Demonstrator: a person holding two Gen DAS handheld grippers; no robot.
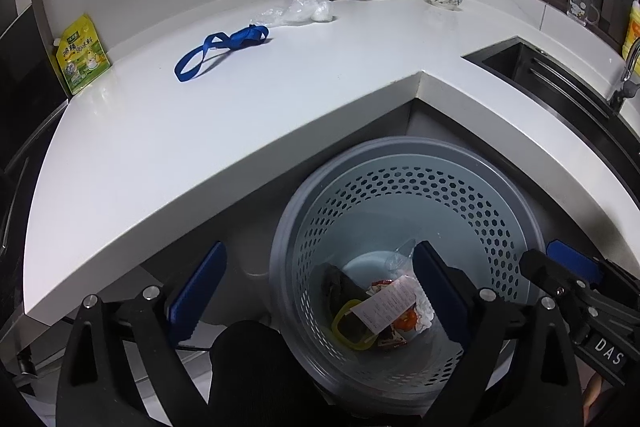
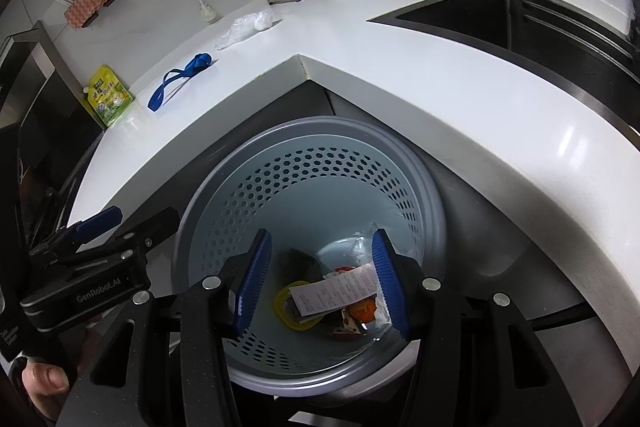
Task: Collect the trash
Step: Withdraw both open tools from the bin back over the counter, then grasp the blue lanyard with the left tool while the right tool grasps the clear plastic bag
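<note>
Two grippers: left gripper (image 1: 320, 291) and right gripper (image 2: 320, 283) both spread apart, empty, over the bin (image 2: 408, 163).
Remaining trash: blue strap (image 1: 218, 51) (plus crumpled plastic (image 1: 300, 11)) on counter beyond bin, leftward.
Strap axis: runs left-right.
Nearer: left, likely.

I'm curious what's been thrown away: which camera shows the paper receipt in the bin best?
The right wrist view: the receipt lies almost whole between the open fingers, its print lines visible. In the left wrist view the receipt looks smaller, its right end hidden behind a blue finger.
</note>
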